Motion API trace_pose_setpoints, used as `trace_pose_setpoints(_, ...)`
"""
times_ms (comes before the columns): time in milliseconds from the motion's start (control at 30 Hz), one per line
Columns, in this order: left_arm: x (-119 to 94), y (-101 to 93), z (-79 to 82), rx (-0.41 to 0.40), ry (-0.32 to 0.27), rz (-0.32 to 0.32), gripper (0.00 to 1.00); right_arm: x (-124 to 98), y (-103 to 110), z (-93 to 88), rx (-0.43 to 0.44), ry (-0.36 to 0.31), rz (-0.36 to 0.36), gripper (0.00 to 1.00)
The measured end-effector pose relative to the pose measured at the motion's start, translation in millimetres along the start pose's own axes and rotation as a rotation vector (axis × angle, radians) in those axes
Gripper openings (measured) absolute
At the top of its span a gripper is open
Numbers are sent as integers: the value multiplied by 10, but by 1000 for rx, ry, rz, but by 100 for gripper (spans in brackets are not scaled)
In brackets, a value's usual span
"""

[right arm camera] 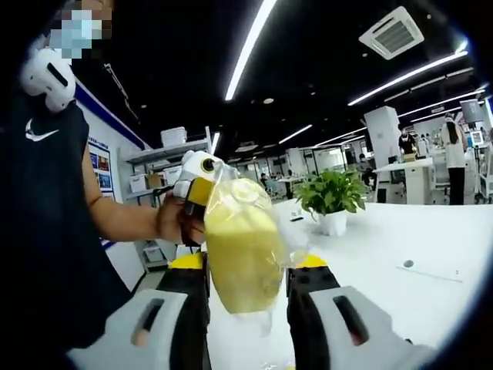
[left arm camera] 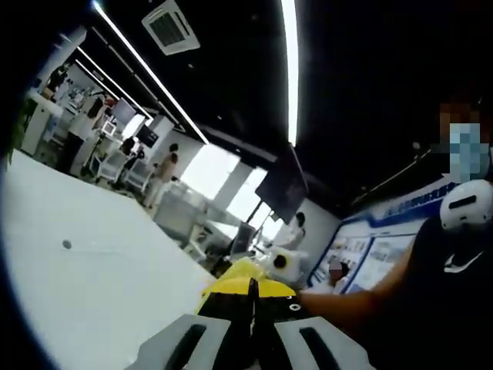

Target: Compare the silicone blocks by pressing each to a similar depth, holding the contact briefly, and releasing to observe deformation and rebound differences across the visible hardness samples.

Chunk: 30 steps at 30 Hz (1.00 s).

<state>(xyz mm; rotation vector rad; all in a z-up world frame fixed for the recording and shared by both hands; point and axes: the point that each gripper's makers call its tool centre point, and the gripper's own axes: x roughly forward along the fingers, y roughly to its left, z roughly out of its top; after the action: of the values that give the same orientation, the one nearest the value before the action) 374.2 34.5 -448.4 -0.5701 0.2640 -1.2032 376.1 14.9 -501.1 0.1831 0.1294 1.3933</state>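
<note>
1. Nearest in right gripper view: own two jaws, grey with black inner faces, rising from the bottom edge; right gripper (right arm camera: 245, 297) clenched on a yellow silicone block (right arm camera: 240, 248) sealed in a clear plastic bag (right arm camera: 271, 308).
2. Block upright between the jaws, held up off the white table (right arm camera: 385, 285), bag film bunched at top and hanging loose below.
3. Behind the block: left gripper (right arm camera: 194, 181), white and yellow body, gripped by the person's hand (right arm camera: 172, 220); jaw state not readable from this angle.
4. Person at left edge: black sleeveless top (right arm camera: 46, 231), bare forearm reaching in.
5. On the table further back: potted plant (right arm camera: 333, 199) in a white pot, and a small round table port (right arm camera: 407, 264) nearer the right.
6. Left gripper view: own grey jaws at bottom edge, closed together with only a thin seam between them, nothing held; left gripper (left arm camera: 252, 327).
7. Just past those jaws: yellow and black body of the other gripper (left arm camera: 246, 289), person's forearm (left arm camera: 347, 301) beside it.
8. Same white table (left arm camera: 92, 262) tilted across the left of that view, one small round port (left arm camera: 67, 244) in it.
9. Background: ceiling light strips (left arm camera: 289, 62), ceiling air vent (left arm camera: 171, 27), hanging monitor (left arm camera: 282, 185), people standing at distant desks.
</note>
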Motion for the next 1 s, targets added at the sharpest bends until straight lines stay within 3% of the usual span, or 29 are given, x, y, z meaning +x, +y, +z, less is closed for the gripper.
trace_pose_setpoints(667,-21,28,46,3,-17,5,0,17,-13,-9,4,5,-25,23)
trace_pose_setpoints(1000,-33,17,22,10,-12,14,0,15,-2,-19,12,38,-12,16)
